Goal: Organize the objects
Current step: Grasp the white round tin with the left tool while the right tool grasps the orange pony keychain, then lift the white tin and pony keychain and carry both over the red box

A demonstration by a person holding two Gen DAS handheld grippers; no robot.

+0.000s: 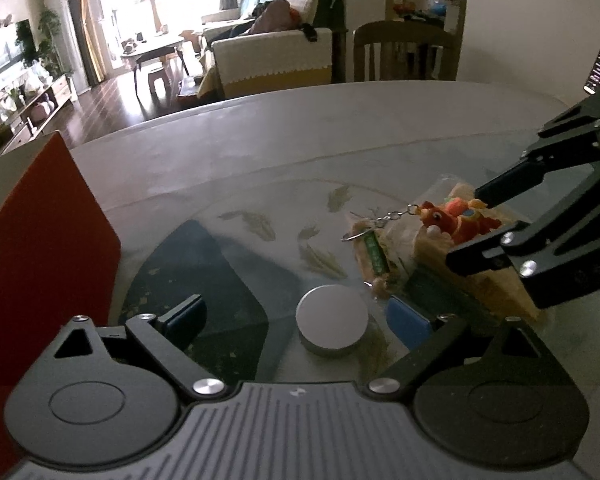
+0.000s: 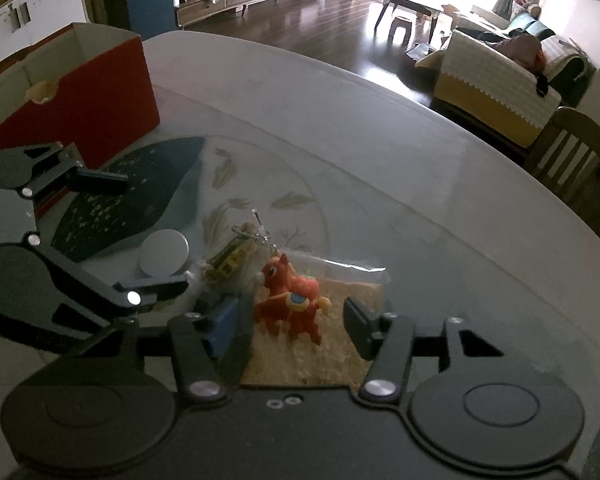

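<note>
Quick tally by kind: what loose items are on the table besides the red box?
Round silver disc: 1
Red horse keychain: 1
Green tag charm: 1
Clear bag with tan pad: 1
Total: 4

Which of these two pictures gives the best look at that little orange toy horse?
The right wrist view: the orange toy horse stands near the middle, close up, between the open fingers of the right gripper, its whole side showing. In the left wrist view the horse is smaller, off to the right, and partly hidden behind the right gripper's fingers.
</note>
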